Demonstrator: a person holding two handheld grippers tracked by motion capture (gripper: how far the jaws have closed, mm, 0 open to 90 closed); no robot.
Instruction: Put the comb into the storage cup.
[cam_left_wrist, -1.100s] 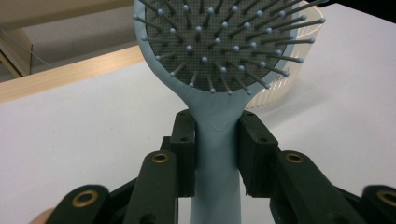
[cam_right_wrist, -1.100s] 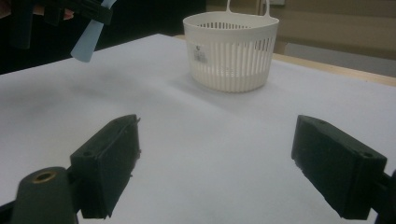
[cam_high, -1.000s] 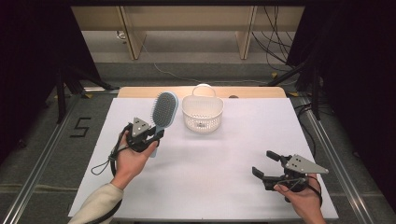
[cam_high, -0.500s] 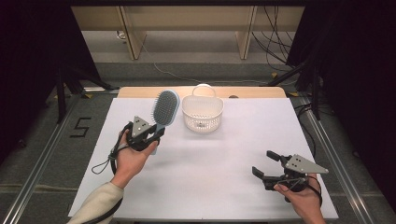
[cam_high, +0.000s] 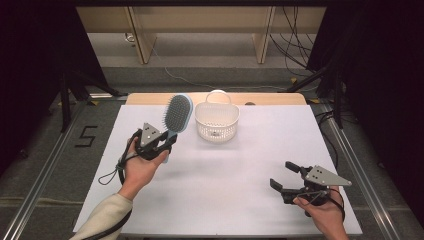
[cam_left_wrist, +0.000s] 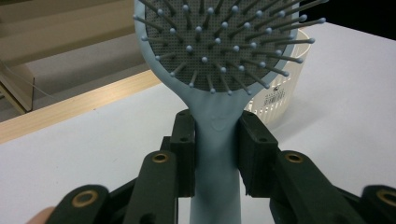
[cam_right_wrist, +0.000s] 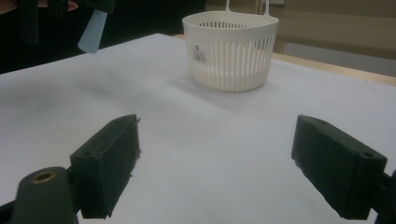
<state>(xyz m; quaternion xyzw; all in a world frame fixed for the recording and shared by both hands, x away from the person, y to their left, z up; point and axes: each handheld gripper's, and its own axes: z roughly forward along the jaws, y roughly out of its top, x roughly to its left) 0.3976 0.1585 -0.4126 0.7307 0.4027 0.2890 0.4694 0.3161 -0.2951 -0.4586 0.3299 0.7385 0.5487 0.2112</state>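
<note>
Left gripper (cam_high: 167, 141) clamps light-blue hairbrush (cam_high: 177, 114) by handle, bristle head up, at 9 o'clock of white slotted basket (cam_high: 216, 121). Right gripper (cam_high: 286, 176) jaws wide apart, empty, at 5 o'clock.

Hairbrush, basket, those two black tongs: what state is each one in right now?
Hairbrush: held up off the table by its handle, bristles facing the person.
Left tongs: shut on the hairbrush handle.
Right tongs: open, nothing between the jaws, low over the table.
Basket: upright on the table, handle raised at the back, looks empty.
Table: covered with a white sheet.
</note>
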